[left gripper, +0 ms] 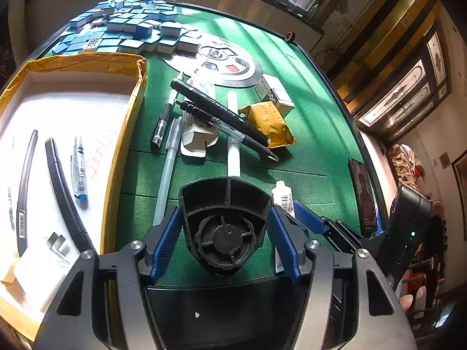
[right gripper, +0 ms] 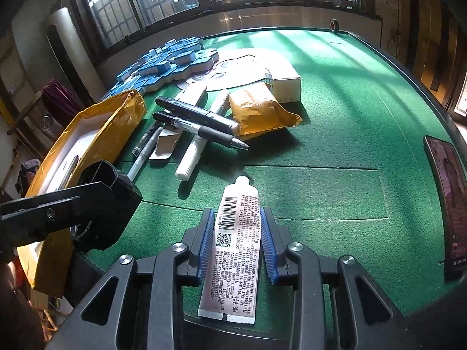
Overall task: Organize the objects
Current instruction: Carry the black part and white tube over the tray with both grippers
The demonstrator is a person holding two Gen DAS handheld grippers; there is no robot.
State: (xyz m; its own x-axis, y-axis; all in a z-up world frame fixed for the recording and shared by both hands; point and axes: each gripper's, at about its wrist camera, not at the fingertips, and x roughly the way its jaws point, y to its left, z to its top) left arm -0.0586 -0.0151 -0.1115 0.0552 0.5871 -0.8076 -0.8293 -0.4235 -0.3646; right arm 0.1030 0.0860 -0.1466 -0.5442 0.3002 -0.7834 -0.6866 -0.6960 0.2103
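Note:
My left gripper (left gripper: 224, 214) is shut on a black divided pen holder (left gripper: 224, 201), its blue pads against both sides; I look into the holder's open top. The holder (right gripper: 108, 186) also shows at the left edge of the right wrist view, held above the table beside the box. My right gripper (right gripper: 237, 213) is shut on a white tube (right gripper: 233, 248) with a barcode and printed text, cap pointing away from me. The tube (left gripper: 281, 194) peeks out just right of the holder. A yellow-taped box (left gripper: 128, 122) with a white floor holds several pens.
A pile of pens and markers (left gripper: 221, 110) lies mid-table on the green felt (left gripper: 315, 145), with a yellow padded packet (left gripper: 268, 121) and a small white carton (left gripper: 275, 94) behind it. Blue mahjong tiles (left gripper: 125, 26) are heaped far left. A phone (right gripper: 446, 204) lies at the right edge.

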